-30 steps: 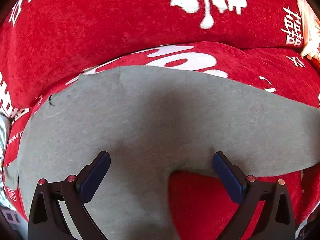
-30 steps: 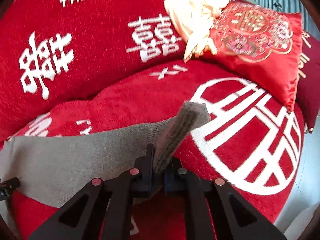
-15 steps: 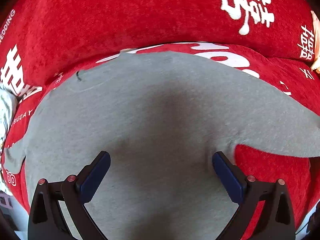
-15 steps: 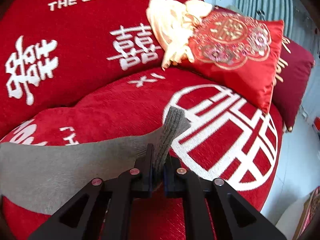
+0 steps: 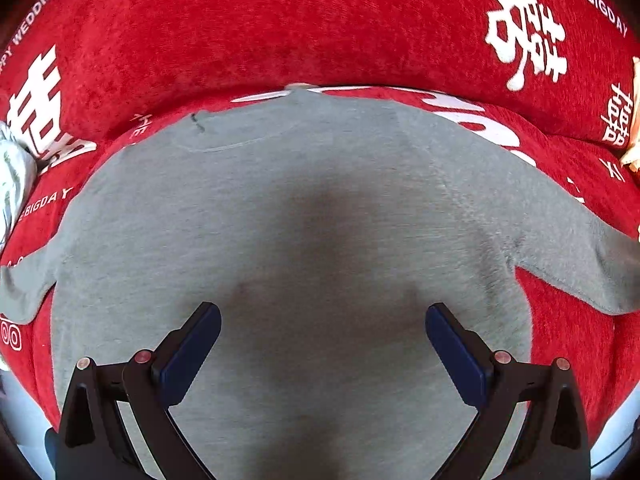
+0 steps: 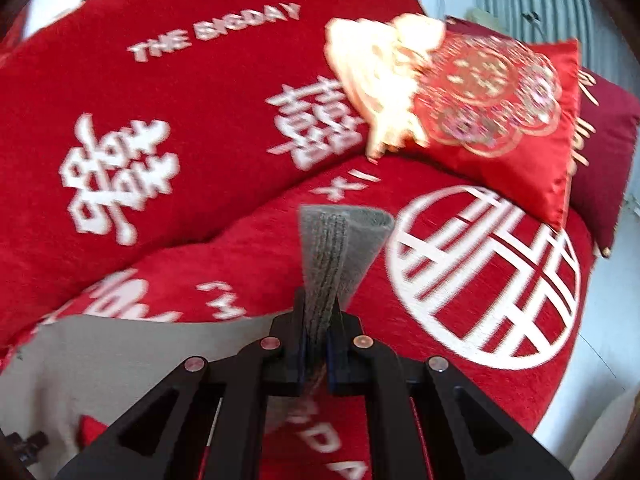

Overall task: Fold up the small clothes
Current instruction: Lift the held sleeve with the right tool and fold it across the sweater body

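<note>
A small grey knit sweater point(image 5: 304, 208) lies spread flat on a red sofa seat, neckline toward the backrest, sleeves out to both sides. My left gripper point(image 5: 322, 320) is open and empty just above the sweater's lower body. My right gripper point(image 6: 318, 328) is shut on the ribbed cuff point(image 6: 332, 240) of the sweater's right sleeve and holds it lifted off the seat, the cuff sticking up past the fingertips. The sweater body shows at the lower left of the right wrist view point(image 6: 120, 352).
The red sofa cover point(image 5: 280, 32) has white characters and lettering. An embroidered red cushion point(image 6: 500, 108) and a cream cloth point(image 6: 372, 68) sit at the right end, a dark red cushion point(image 6: 600, 152) behind. A pale patterned cloth point(image 5: 12, 172) lies at the left edge.
My left gripper has shifted left over the sweater, bringing the whole body into view. My right gripper has lifted the sleeve cuff higher and drawn it inward over the seat.
</note>
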`<action>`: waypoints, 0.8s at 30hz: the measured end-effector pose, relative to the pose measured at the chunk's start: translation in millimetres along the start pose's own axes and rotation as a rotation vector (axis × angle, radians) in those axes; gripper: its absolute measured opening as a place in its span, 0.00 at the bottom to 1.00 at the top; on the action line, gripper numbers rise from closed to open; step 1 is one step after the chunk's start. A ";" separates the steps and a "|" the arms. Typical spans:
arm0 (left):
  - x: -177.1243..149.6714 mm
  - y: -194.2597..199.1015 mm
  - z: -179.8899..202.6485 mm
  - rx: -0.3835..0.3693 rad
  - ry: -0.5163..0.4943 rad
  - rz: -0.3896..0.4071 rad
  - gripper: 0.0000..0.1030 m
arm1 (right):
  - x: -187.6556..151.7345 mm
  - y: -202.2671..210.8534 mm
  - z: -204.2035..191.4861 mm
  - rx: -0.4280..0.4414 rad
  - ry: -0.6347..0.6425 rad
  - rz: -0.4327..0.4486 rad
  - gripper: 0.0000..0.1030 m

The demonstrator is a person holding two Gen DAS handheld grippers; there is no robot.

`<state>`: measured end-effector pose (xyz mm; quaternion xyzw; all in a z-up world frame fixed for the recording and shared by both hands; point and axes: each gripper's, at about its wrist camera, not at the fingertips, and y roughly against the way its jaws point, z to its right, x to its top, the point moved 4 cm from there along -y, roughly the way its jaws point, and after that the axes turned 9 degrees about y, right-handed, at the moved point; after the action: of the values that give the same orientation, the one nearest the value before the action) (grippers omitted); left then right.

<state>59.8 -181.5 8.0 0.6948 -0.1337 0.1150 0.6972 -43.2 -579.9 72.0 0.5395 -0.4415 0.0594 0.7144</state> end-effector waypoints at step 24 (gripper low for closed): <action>-28.9 2.3 -142.7 -0.067 0.143 0.008 1.00 | -24.6 11.4 -232.2 0.346 0.111 -0.115 0.07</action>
<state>35.8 -38.1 0.4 0.6606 -0.0900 0.1627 0.7274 67.1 -374.4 56.6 0.6746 -0.3530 0.1231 0.6366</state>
